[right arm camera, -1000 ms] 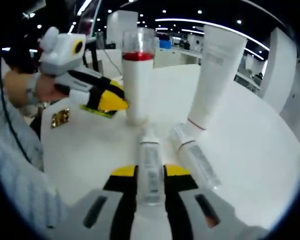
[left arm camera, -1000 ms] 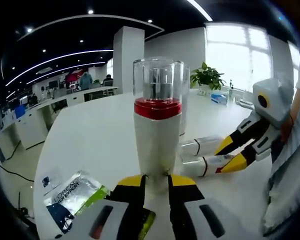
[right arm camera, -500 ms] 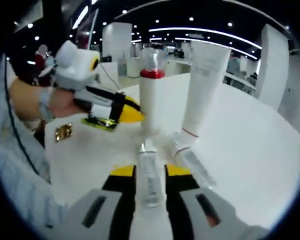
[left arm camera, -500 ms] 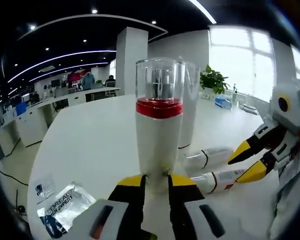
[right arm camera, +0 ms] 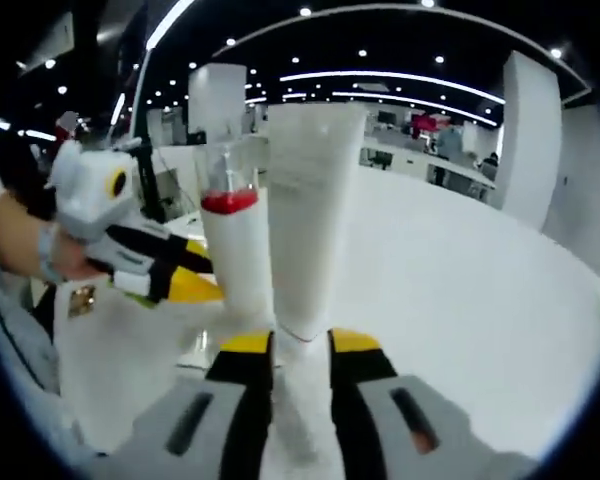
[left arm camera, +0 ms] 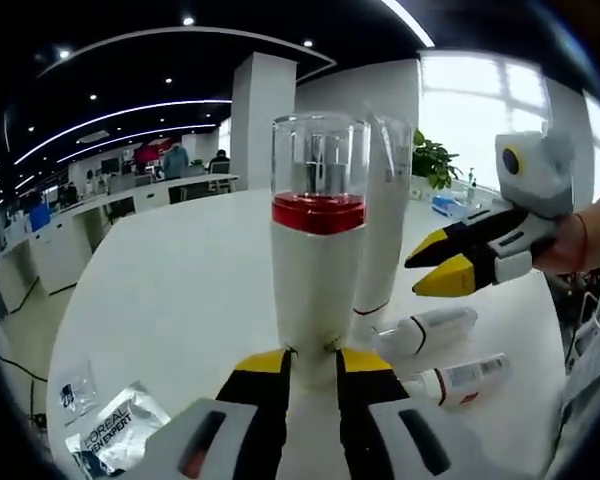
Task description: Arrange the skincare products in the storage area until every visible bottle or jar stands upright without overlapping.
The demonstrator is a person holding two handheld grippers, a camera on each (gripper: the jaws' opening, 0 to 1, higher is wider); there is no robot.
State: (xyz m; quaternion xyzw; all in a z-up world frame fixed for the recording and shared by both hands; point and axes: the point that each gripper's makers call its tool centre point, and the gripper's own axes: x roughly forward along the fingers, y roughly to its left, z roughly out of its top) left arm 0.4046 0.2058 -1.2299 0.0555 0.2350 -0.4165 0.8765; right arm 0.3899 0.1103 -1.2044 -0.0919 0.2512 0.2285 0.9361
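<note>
A white bottle [left arm camera: 316,270] with a red band and a clear cap stands upright, and my left gripper [left arm camera: 315,368] is shut on its base. Right behind it a tall white tube [left arm camera: 384,220] stands on its cap. Two small tubes [left arm camera: 426,331] [left arm camera: 461,376] lie on their sides on the white table [left arm camera: 180,290], to the right of the bottle. My right gripper [left arm camera: 430,266] hangs above them, open, with nothing between its fingers. In the right gripper view the tall tube [right arm camera: 310,220] rises straight ahead of my right gripper [right arm camera: 301,350], with the bottle [right arm camera: 232,250] and the left gripper [right arm camera: 202,278] to its left.
A silver L'Oreal sachet [left arm camera: 110,435] and a smaller packet [left arm camera: 68,392] lie near the table's left edge. A gold-printed sachet [right arm camera: 80,300] lies by the person's hand. Office desks and a potted plant [left arm camera: 432,160] stand beyond the table.
My right gripper has let go of the small tube, which now lies on the table, and has risen above the two lying tubes. The left gripper still holds the bottle.
</note>
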